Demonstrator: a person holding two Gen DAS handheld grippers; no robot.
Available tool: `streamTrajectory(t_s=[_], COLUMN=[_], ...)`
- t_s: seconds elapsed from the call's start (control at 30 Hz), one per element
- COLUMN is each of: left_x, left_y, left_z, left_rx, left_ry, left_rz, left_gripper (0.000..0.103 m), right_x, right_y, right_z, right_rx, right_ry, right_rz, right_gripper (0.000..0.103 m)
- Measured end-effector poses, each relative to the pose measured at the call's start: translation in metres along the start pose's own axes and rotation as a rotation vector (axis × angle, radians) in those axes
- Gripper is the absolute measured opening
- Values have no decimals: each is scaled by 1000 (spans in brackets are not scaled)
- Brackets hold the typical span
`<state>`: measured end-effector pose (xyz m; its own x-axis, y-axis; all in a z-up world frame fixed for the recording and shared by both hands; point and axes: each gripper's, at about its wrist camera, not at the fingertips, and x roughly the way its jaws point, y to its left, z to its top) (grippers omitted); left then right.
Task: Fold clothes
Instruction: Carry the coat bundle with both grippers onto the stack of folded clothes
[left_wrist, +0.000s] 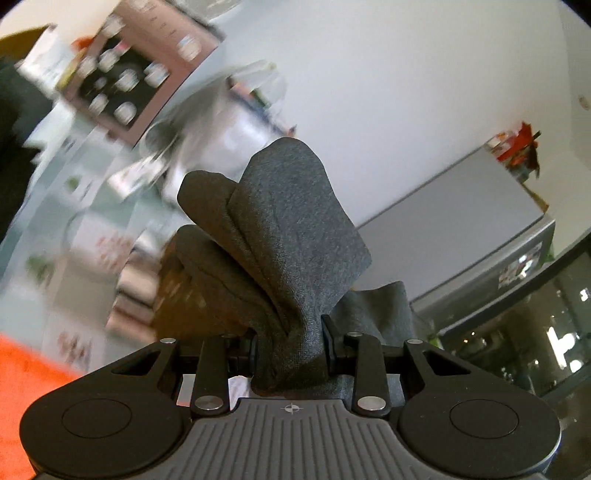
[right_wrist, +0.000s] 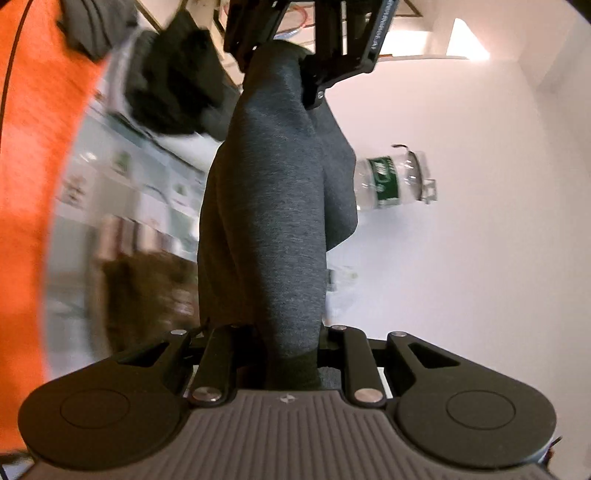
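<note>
A dark grey knit garment (left_wrist: 284, 236) is bunched between the jaws of my left gripper (left_wrist: 290, 347), which is shut on it; folds of cloth stick up above the fingers. My right gripper (right_wrist: 291, 343) is shut on the same grey garment (right_wrist: 269, 206), which stretches away from it, taut, to the other gripper (right_wrist: 310, 40) at the top of the right wrist view. The garment is held up in the air, off the orange surface (right_wrist: 33, 147).
An orange surface (left_wrist: 26, 373) lies at lower left in the left wrist view. Shelves with boxes and packages (left_wrist: 122, 74) stand behind, blurred. A water jug with a green label (right_wrist: 391, 181) is by the white wall. A grey cabinet (left_wrist: 461, 218) is at right.
</note>
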<state>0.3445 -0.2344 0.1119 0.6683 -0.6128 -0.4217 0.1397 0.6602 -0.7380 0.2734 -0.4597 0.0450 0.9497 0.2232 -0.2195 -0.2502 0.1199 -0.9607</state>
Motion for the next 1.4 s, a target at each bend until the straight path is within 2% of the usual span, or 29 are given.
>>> streamTrajectory(t_s=[0.17, 0.3, 0.43, 0.57, 0.67, 0.83, 1.0, 1.13, 1.2, 1.37, 1.4], left_x=[58, 103, 149, 176, 179, 183, 164, 136, 125, 129, 132], left_y=[-3, 12, 59, 112, 139, 177, 184, 173, 162, 133, 130], left_z=[37, 51, 42, 21, 7, -6, -9, -3, 3, 8, 8], left_rx=[21, 58, 15, -89, -152, -315, -340, -279, -208, 25, 54], left_ry=[-44, -59, -15, 80, 99, 99, 30, -64, -92, -91, -84], left_rz=[-22, -26, 1, 48, 48, 47, 50, 78, 113, 177, 176], left_gripper=[35, 35, 35, 35, 36, 47, 50, 50, 49, 32, 32], right_x=[68, 121, 149, 158, 156, 154, 154, 151, 146, 140, 139], right_y=[-17, -2, 43, 86, 105, 105, 83, 68, 59, 43, 39], right_z=[-37, -62, -75, -81, -81, -89, -105, -109, -112, -123, -126], right_rx=[-42, -90, -79, -47, 17, 188, 433, 599, 679, 866, 912], right_ry=[-2, 3, 17, 20, 34, 37, 43, 40, 36, 1, -17], right_rz=[-70, -87, 5, 138, 231, 329, 394, 434, 453, 534, 558], right_gripper=[23, 23, 23, 23, 31, 55, 62, 62, 62, 62, 62])
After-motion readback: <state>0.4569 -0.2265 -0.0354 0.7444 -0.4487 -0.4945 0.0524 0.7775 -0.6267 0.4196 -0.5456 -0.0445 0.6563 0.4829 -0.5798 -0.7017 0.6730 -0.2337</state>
